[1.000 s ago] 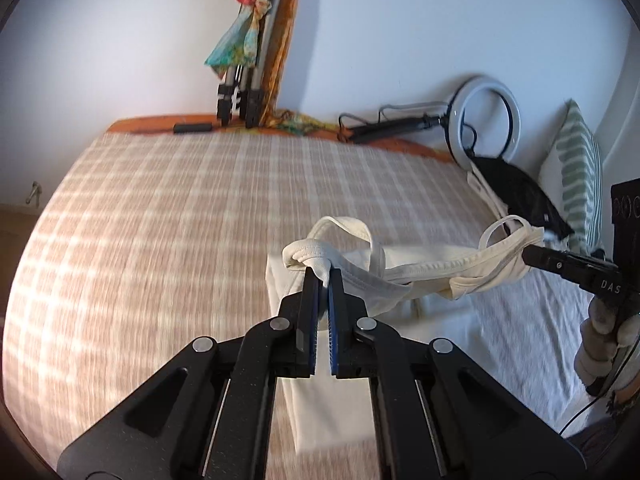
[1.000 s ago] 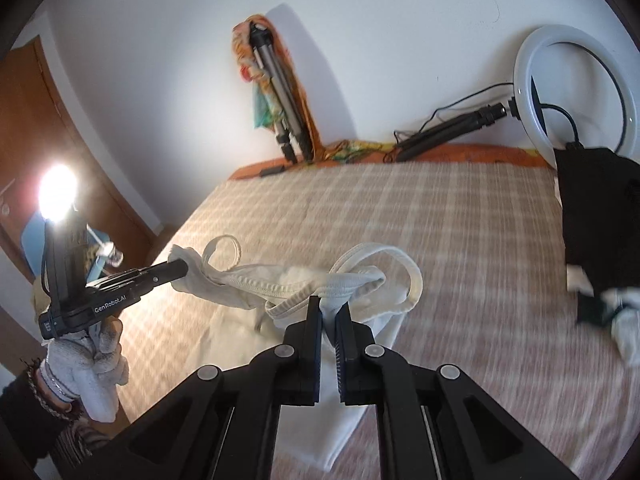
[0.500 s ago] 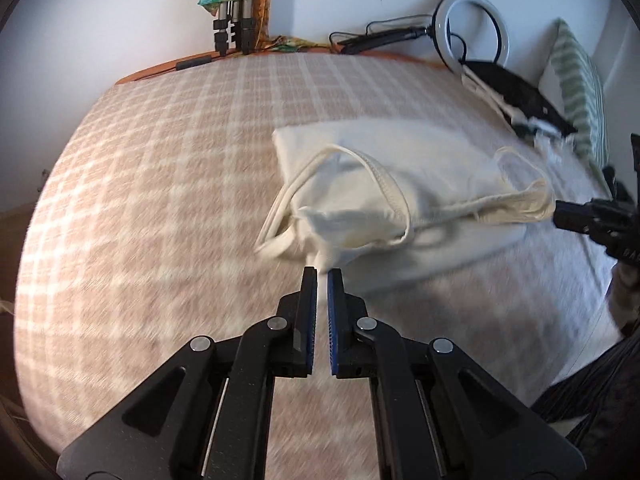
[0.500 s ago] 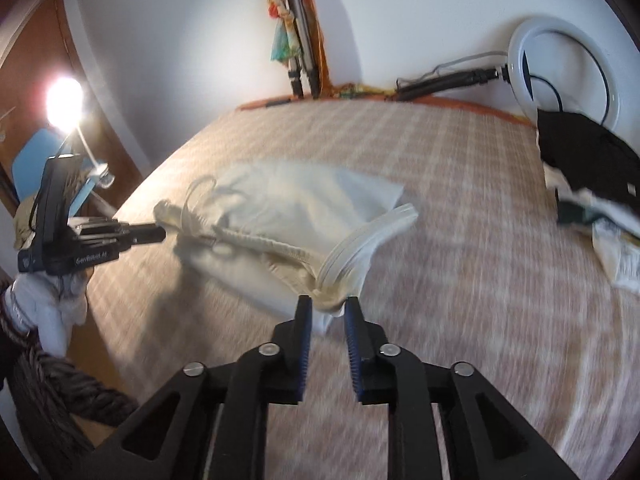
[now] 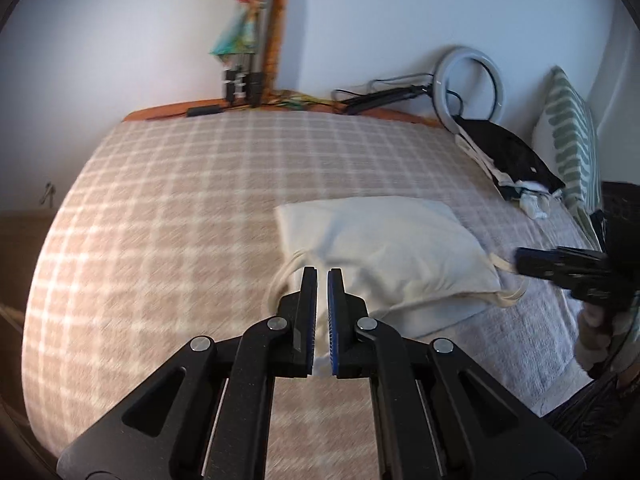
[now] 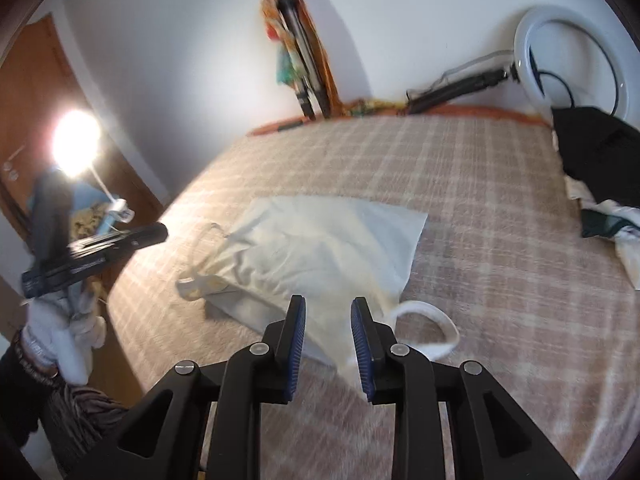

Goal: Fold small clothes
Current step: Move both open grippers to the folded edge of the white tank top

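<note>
One cream garment (image 5: 384, 248) lies folded on the checked bed (image 5: 180, 208), toward its near edge, with two strap loops showing: one (image 6: 428, 328) curling out beside the right tongs (image 6: 328, 344), one (image 6: 204, 248) on the garment's far side toward the left tongs (image 6: 132, 236). There are two tongs. The left tongs (image 5: 322, 312) are together with no cloth caught in them. The right tongs' jaws are opening, and the garment's near corner lies below the gap, not pinched. One ring light (image 6: 576, 64) leans at the wall beyond the garment, and one dark pile of clothes (image 6: 600, 160) sits below it. One gloved hand (image 6: 60, 332) grips the left tongs' handle.
</note>
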Motion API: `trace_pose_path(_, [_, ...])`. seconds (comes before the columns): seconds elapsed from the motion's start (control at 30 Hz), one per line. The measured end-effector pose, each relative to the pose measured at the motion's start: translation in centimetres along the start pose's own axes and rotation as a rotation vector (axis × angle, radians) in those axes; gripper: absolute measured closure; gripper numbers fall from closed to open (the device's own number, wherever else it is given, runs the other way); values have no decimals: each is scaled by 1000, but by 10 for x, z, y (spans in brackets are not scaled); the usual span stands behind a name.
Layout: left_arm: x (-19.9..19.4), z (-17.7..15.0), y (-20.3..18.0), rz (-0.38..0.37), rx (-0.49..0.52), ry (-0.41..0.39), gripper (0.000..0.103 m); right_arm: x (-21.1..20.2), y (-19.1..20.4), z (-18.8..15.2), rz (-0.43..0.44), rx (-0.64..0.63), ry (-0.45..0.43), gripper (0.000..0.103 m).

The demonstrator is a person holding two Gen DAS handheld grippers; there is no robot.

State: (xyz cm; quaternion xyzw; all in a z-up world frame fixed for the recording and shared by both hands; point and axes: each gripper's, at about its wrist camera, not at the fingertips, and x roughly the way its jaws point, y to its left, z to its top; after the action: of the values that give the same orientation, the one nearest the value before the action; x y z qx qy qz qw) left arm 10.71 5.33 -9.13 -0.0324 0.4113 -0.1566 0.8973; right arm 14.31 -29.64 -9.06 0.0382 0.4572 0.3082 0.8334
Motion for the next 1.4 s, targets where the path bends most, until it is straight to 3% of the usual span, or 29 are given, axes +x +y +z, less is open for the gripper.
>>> trace_pose_path(0.2, [42,6,-16,-26,56,103,101,35,8,-1,1,5,112,78])
trace_pose_path(0.37, [56,-36,-24,9,207,252,101,40,15,-21,15,-16,200,78])
trace_pose_path(0.6, [17,-61,-4,-6,164,221,100,12,5,-38,112,2,193,78])
trace_pose_path(0.8, [-6,-36,24,20,20,116,100,-17,-22,-21,102,90,48,74])
trace_pose_path(0.87, [-8,-27,29,10,-15,96,100,-16,-32,-18,102,125,39,74])
trace_pose_path(0.97, [-5,-22,29,-8,-35,83,100,-3,-37,-17,61,127,64,75])
trace_pose_path(1.1, [11,-26,12,3,35,126,100,21,-25,-30,30,90,163,76])
trace_pose_path(1.17, [16,-31,6,8,54,142,100,30,-13,-38,24,33,225,76])
trace_pose_path(1.23, [18,-34,4,13,51,150,100,27,-5,-39,-7,-35,232,76])
trace_pose_path(1.27, [18,-35,5,13,45,152,94,25,-4,-39,20,-50,237,74])
trace_pose_path(1.3, [18,-34,7,12,34,153,76,20,-7,-37,50,-31,232,72])
trace_pose_path(1.37, [18,-30,13,3,-8,141,54,10,-14,-30,110,15,190,67])
trace_pose_path(1.4, [18,-27,17,-8,-35,133,54,3,-20,-24,123,38,151,63])
